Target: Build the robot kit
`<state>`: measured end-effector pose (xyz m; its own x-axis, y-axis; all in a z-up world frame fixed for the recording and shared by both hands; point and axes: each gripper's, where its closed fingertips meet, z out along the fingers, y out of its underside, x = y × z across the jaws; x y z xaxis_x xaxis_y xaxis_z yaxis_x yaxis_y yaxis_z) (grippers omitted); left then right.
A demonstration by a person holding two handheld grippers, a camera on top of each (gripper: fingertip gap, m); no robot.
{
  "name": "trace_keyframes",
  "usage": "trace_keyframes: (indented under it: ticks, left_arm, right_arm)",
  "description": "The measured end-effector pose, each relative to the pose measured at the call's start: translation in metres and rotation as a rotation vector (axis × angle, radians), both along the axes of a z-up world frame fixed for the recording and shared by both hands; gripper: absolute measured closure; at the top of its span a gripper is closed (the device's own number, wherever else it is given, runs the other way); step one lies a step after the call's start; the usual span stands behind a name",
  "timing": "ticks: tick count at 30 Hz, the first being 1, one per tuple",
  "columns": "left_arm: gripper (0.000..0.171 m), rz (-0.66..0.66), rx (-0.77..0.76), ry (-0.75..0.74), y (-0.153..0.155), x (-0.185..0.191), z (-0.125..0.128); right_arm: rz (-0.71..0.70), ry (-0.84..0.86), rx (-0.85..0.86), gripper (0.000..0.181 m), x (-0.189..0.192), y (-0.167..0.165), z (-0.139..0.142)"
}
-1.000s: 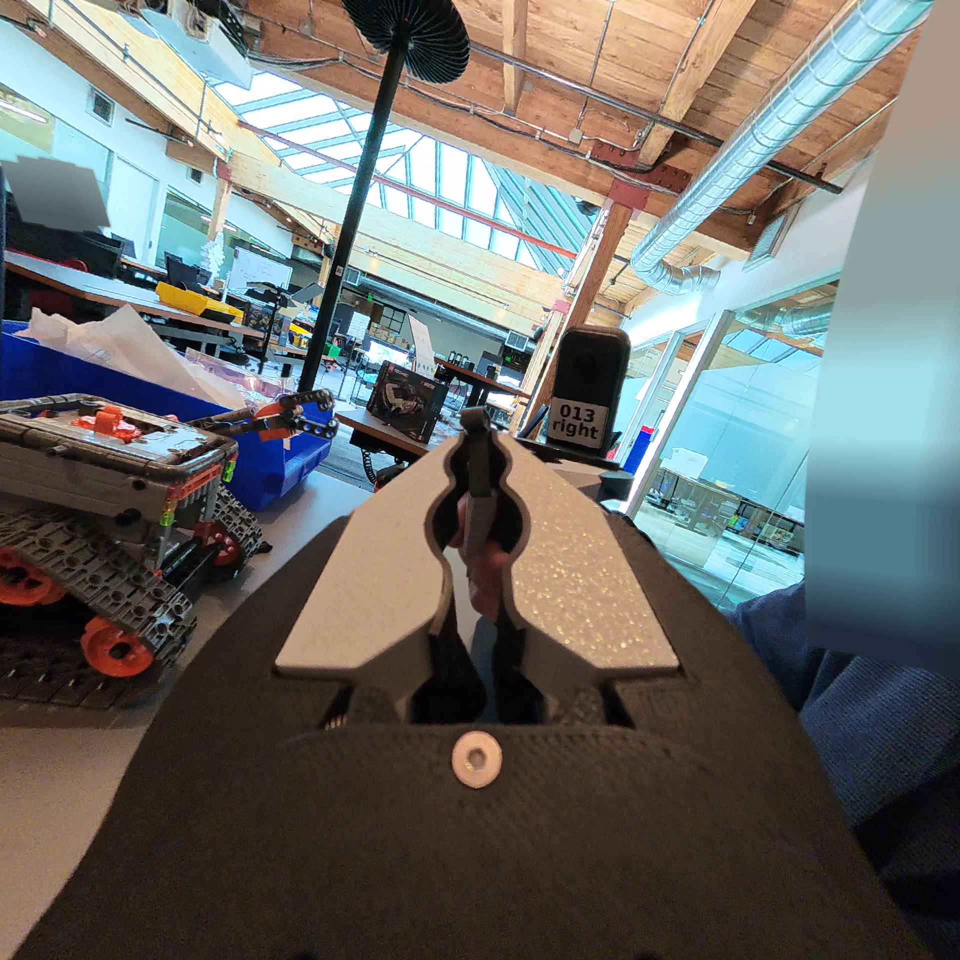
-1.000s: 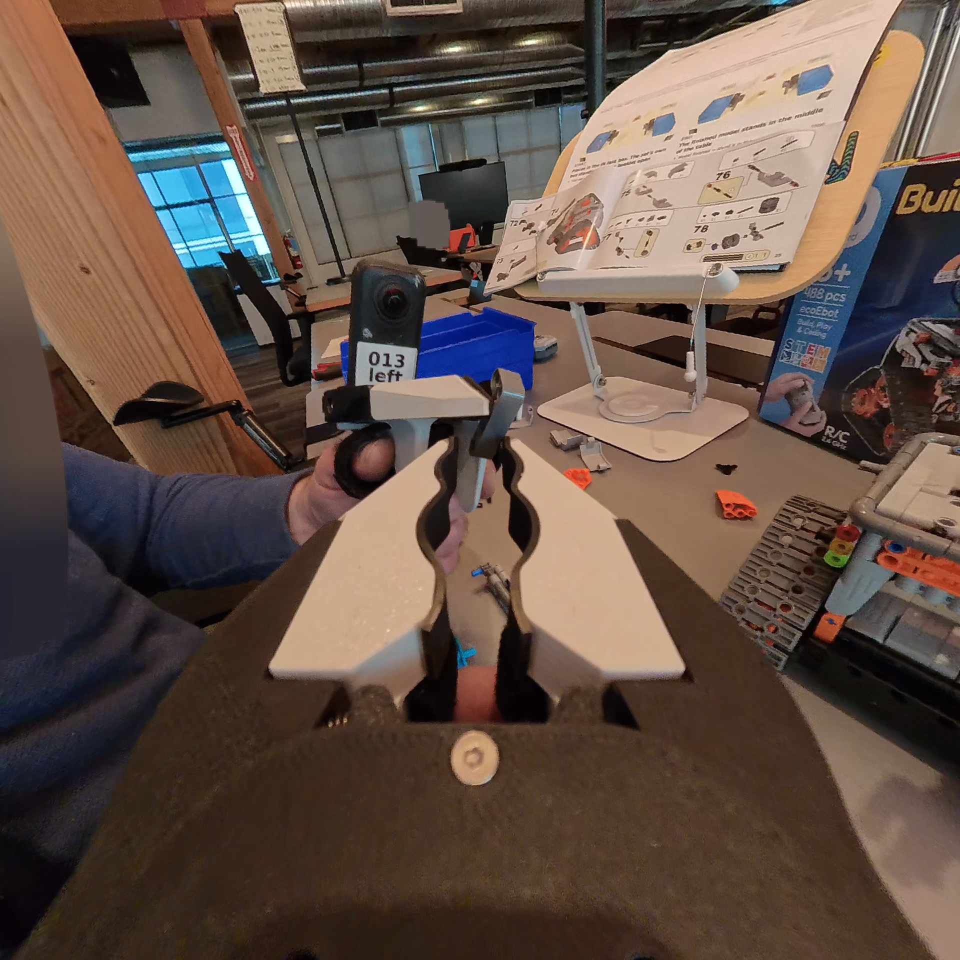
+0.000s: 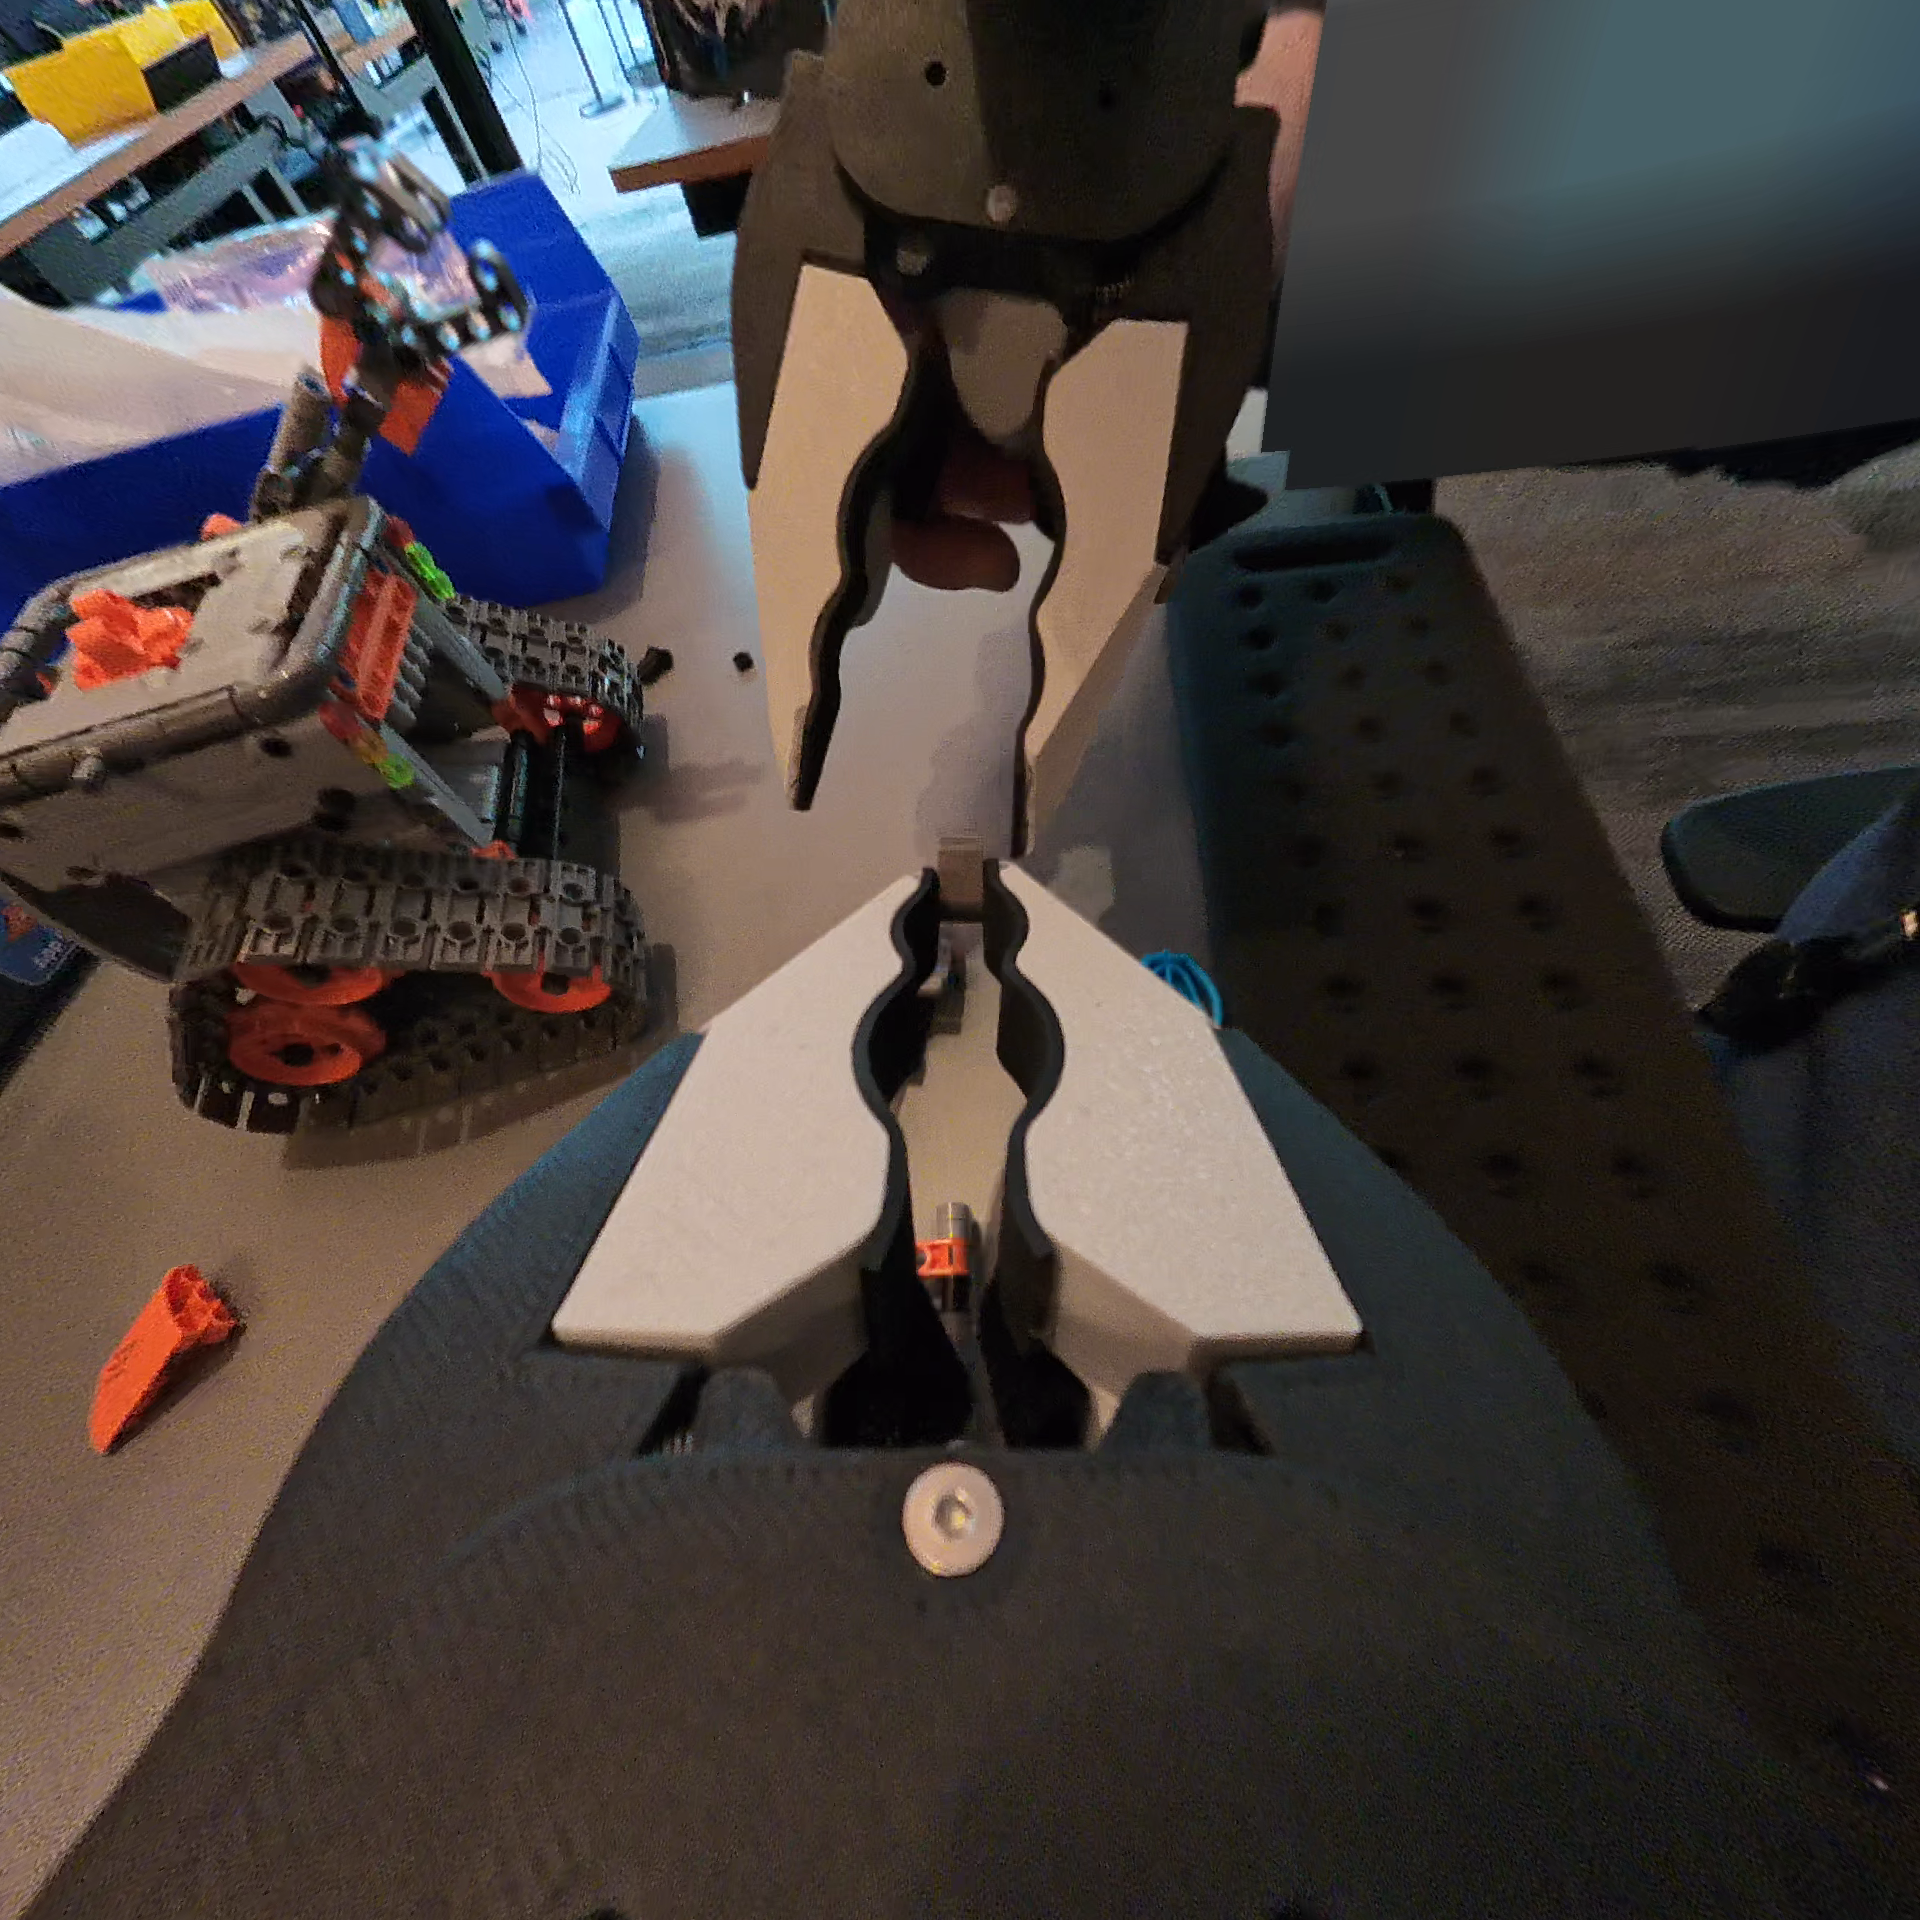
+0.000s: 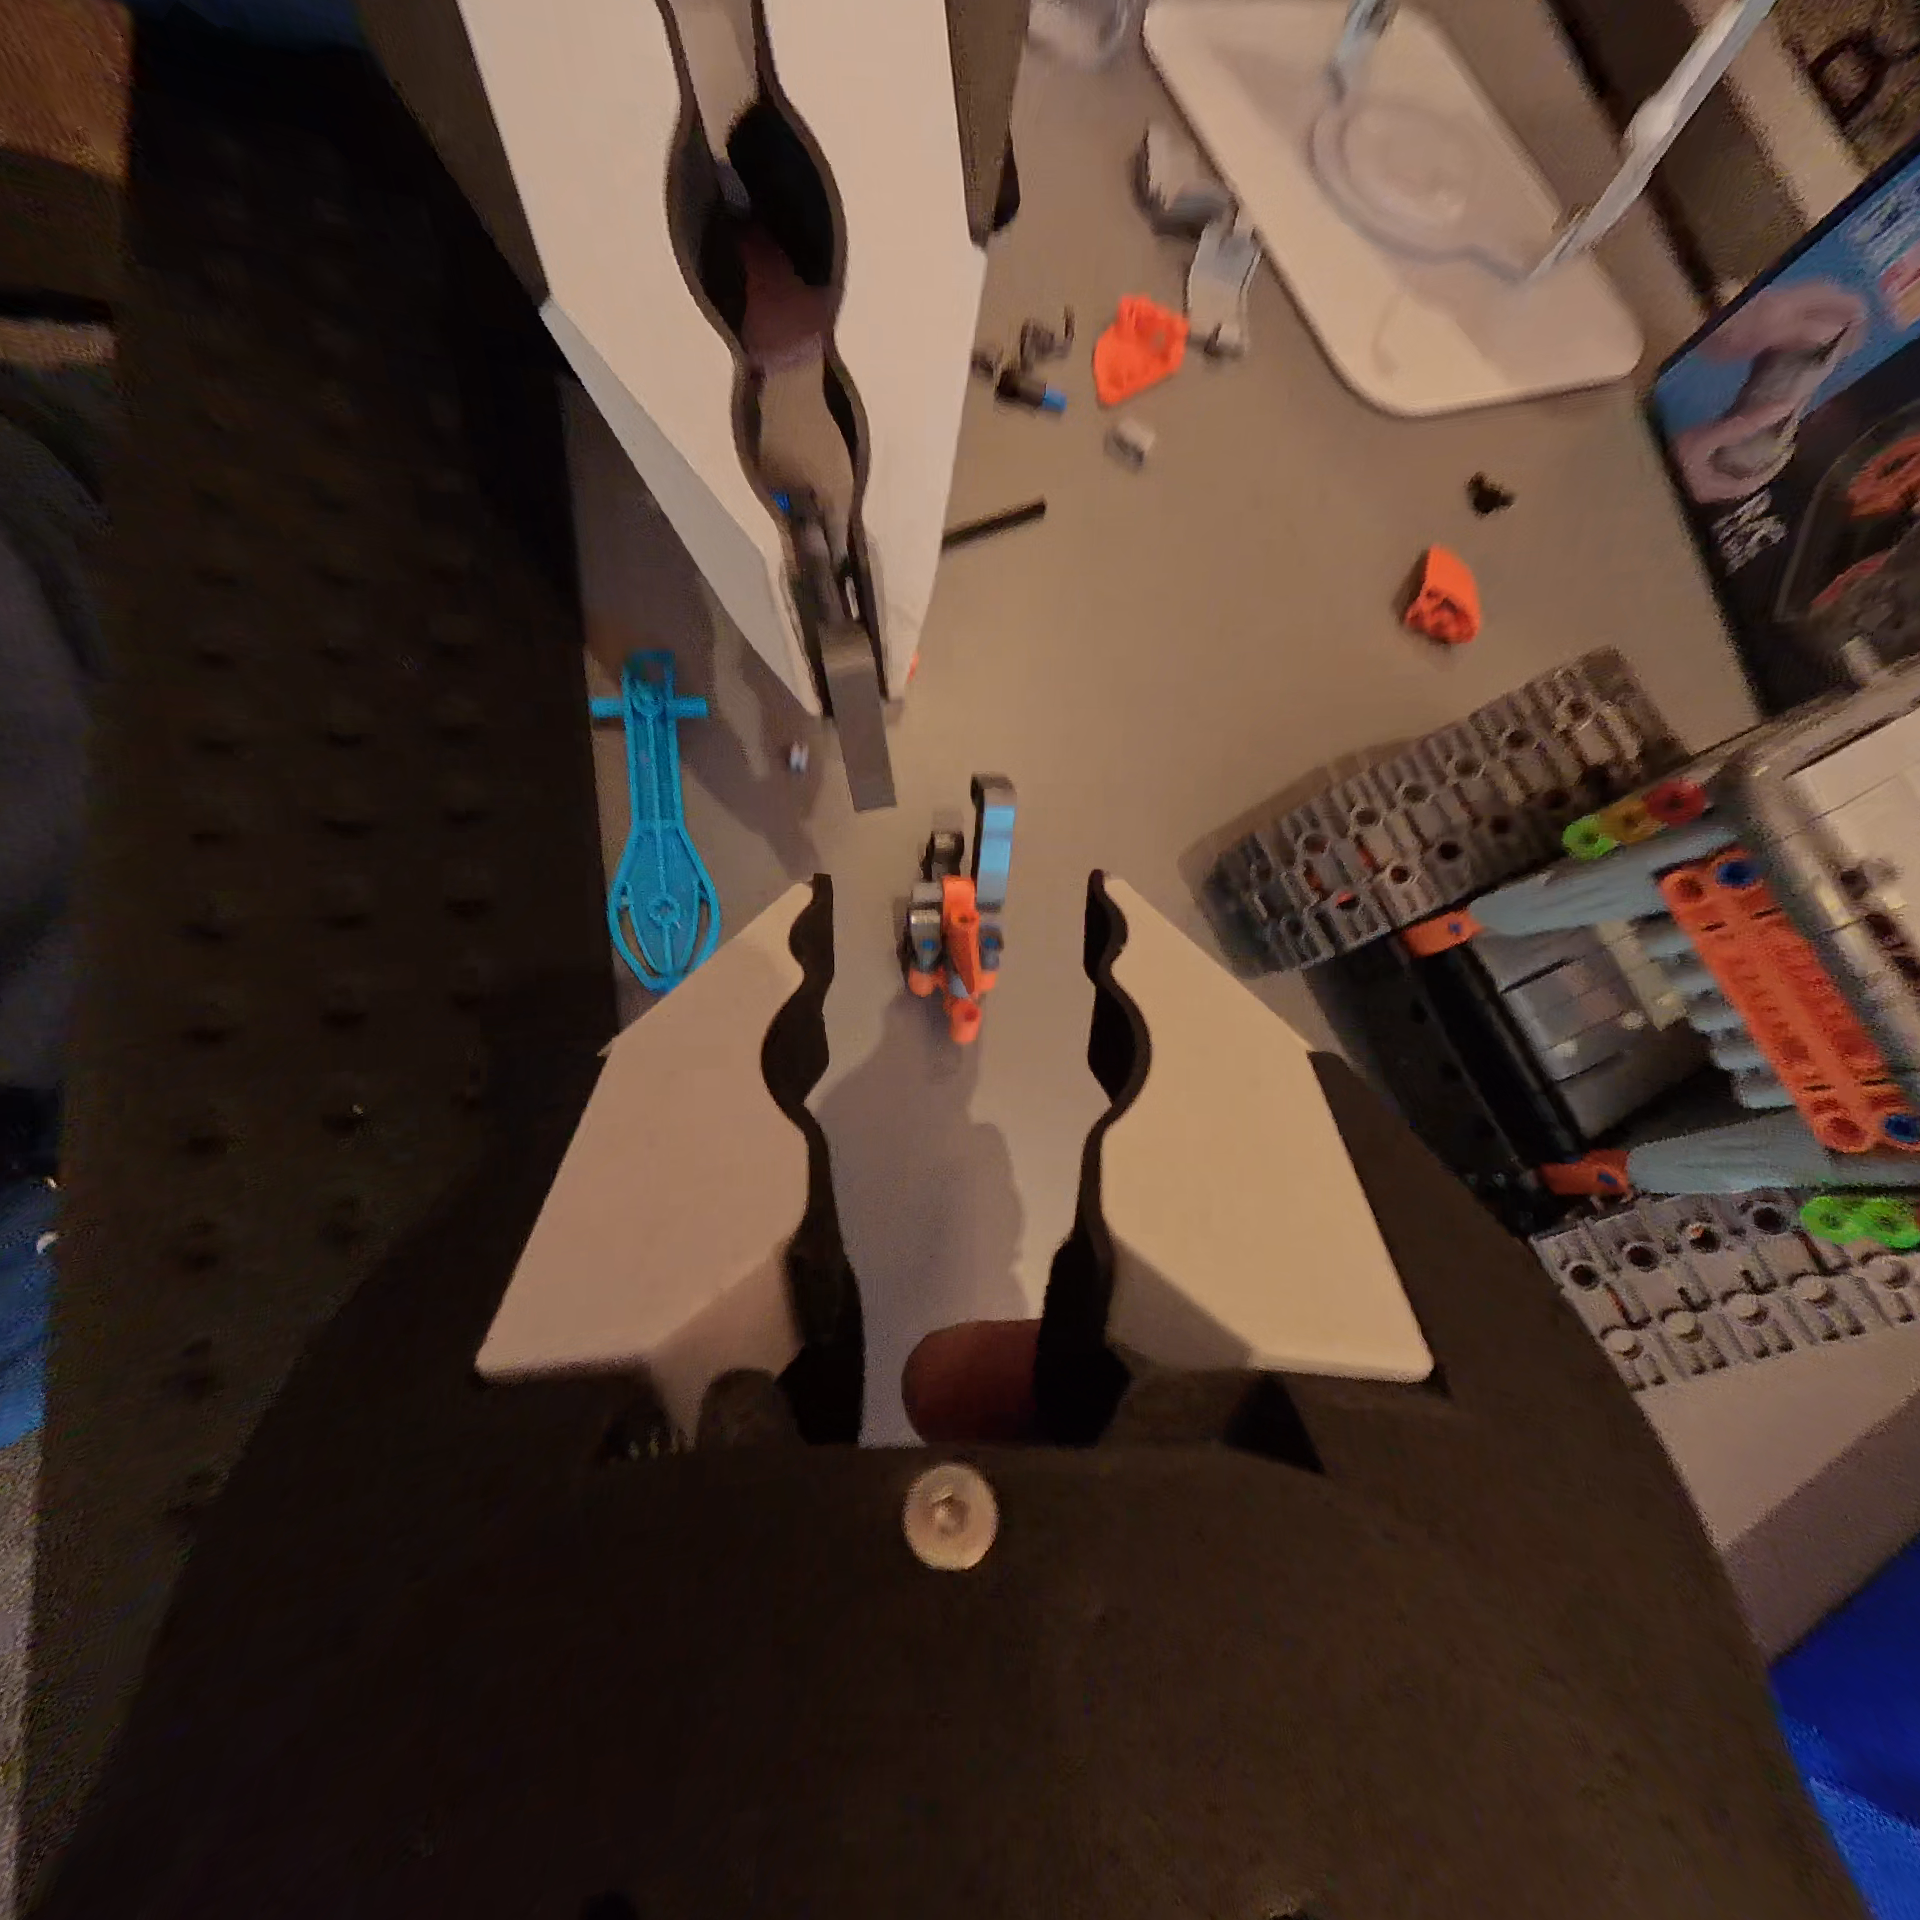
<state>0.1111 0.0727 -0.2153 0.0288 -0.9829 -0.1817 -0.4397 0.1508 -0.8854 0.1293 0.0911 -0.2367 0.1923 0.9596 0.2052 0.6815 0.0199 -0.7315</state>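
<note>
The left gripper (image 3: 960,883) has its jaws pinching a grey beam (image 4: 858,722) at their tips. The right gripper (image 4: 956,894), jaws spread wide, hangs over a small orange-and-grey assembly (image 4: 958,920) lying on the grey surface (image 4: 1143,644). Just beside the assembly on one side lies a blue tool (image 4: 657,831); on the other stands a tracked model (image 4: 1621,997).

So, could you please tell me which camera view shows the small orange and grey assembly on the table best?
The right wrist view: the assembly lies uncovered on the table just ahead of the open right gripper. In the left wrist view only a sliver of what seems to be it shows between the left gripper's fingers.
</note>
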Motion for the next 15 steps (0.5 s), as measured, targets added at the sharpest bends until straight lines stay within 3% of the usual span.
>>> trace_keyframes:
  ticks: [7, 15]
  left_arm:
    - [0.166, 0.0, -0.02, 0.074, 0.003, 0.001, -0.035]
    - [0.166, 0.014, -0.018, 0.092, 0.009, 0.002, -0.044]
  right_arm:
    - [0.089, -0.088, -0.022, 0.128, -0.007, 0.005, -0.036]
    - [0.111, -0.112, -0.033, 0.132, -0.019, 0.008, -0.05]
